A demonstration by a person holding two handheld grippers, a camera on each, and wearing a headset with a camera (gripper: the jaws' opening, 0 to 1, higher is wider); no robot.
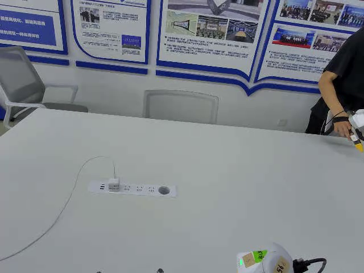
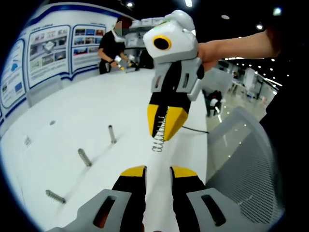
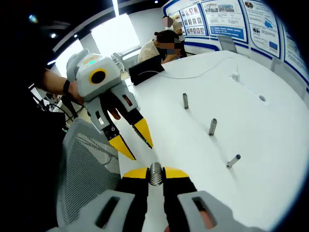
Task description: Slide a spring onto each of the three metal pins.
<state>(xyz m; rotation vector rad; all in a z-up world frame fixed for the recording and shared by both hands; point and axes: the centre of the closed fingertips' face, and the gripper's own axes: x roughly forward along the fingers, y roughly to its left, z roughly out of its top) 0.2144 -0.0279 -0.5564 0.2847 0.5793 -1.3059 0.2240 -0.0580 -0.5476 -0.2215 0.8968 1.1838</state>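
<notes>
Right tongs (image 3: 154, 174) clamp spring (image 3: 154, 169); two pins (image 3: 185, 101) sprung, nearest pin (image 3: 233, 161) bare.

Left gripper (image 3: 141, 151), right gripper (image 2: 161, 136): white-grey shells, black jaws, yellow tips.

Shiny bare metal — spring (image 3: 154, 174) and pin (image 3: 233, 161); table (image 3: 270, 130) smooth, matt white; chair back (image 3: 87, 169) — grey mesh.

An office meeting room: a long white surface (image 1: 227, 170) with a built-in power strip (image 1: 132, 188), grey mesh office chairs (image 1: 181, 106) and blue-bordered information posters (image 1: 210, 23) along the wall.
</notes>
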